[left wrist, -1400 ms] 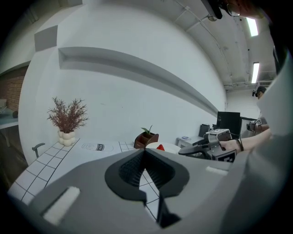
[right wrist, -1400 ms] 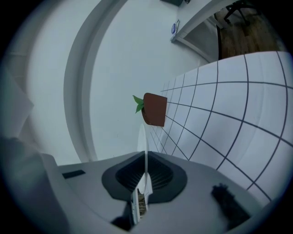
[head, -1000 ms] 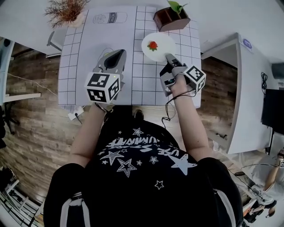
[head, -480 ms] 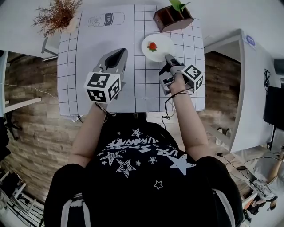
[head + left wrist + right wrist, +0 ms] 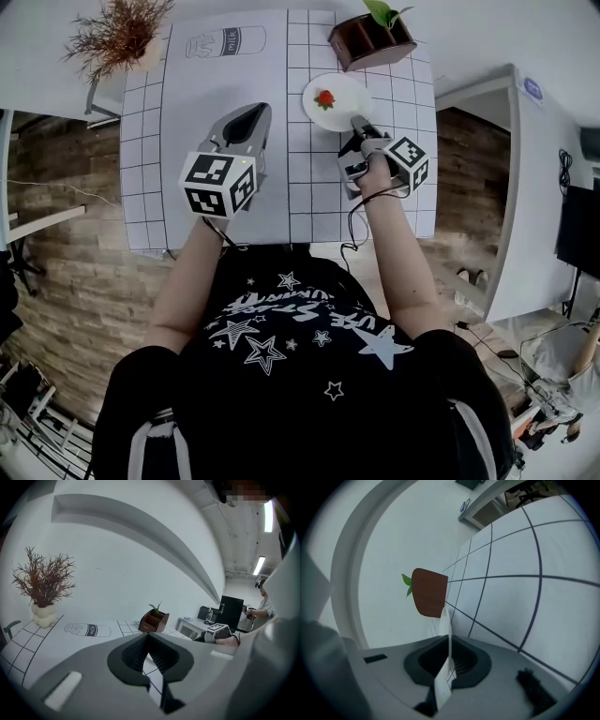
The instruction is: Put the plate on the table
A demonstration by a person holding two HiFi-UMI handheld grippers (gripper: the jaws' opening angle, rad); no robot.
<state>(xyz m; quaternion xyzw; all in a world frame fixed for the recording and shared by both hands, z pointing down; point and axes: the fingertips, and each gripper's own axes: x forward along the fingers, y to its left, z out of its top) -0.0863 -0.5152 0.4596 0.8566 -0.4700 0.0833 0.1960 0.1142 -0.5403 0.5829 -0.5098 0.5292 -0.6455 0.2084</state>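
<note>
**Far right of the mat: plate in the right gripper's clamp, not let go yet**

At the mat's far right, just in front of the brown box, sits the white plate point(image 5: 345, 92) with a small red fruit point(image 5: 324, 97) near its middle. It lies flat over the gridded mat point(image 5: 281, 178). Head view can't settle whether it is resting on the mat or a hair above it. Right gripper point(image 5: 360, 123) is clenched on the plate's near rim, and the right gripper view shows that rim edge-on, pinched between the jaws. Left gripper point(image 5: 253, 111) hangs over the mat's middle, well apart from the plate. Its jaws are closed together on nothing, with only mat showing past them. Brown box point(image 5: 370, 42) with a green sprig is just beyond the plate. A dried plant in a white pot point(image 5: 122, 37) is at the far left corner.

Judgement: carry mostly done and the plate is at or nearly at its spot. What's left is to confirm contact, open the right jaws and back off without dragging the rim or tipping the fruit.
</note>
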